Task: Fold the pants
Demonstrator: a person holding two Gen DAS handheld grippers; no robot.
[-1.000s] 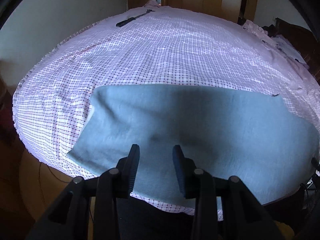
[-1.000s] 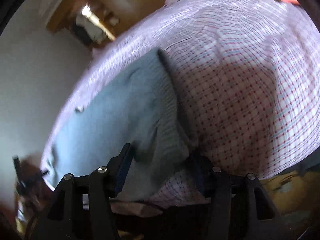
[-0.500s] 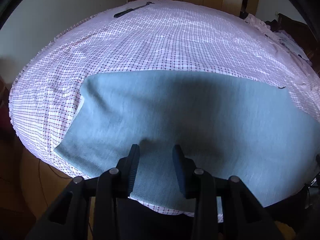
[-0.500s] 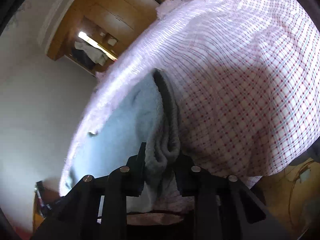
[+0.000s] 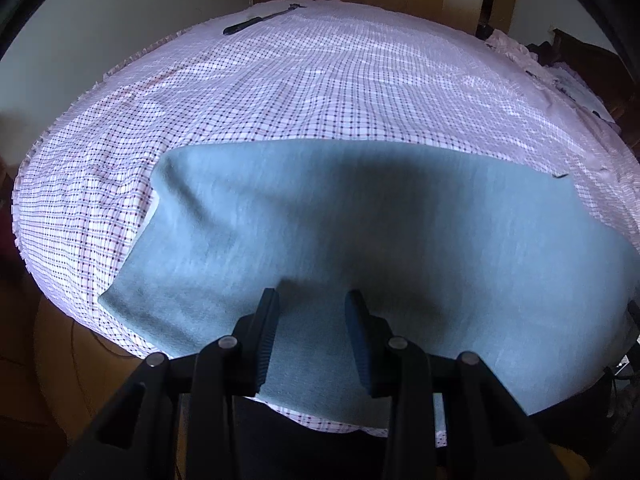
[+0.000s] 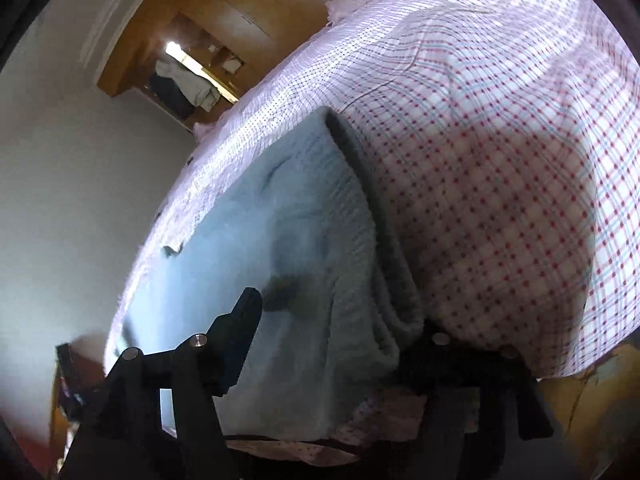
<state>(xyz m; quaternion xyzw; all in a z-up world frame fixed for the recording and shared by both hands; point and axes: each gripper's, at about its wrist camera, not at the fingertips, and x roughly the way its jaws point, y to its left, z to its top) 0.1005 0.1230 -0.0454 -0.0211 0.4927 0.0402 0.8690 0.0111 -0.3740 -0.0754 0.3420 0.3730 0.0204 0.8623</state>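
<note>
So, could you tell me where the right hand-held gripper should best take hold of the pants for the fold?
Probably at the ribbed waistband, near its closest corner, coming in from the bed's near edge. That thick rolled hem stands proud of the checked sheet, giving the fingers an edge to close on. The right hand-held gripper is open and already straddles it.

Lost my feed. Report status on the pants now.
Left gripper open, over pants, gripping nothing. Right gripper open, straddling waistband. Pants flat on bed. Nothing in the way.
</note>
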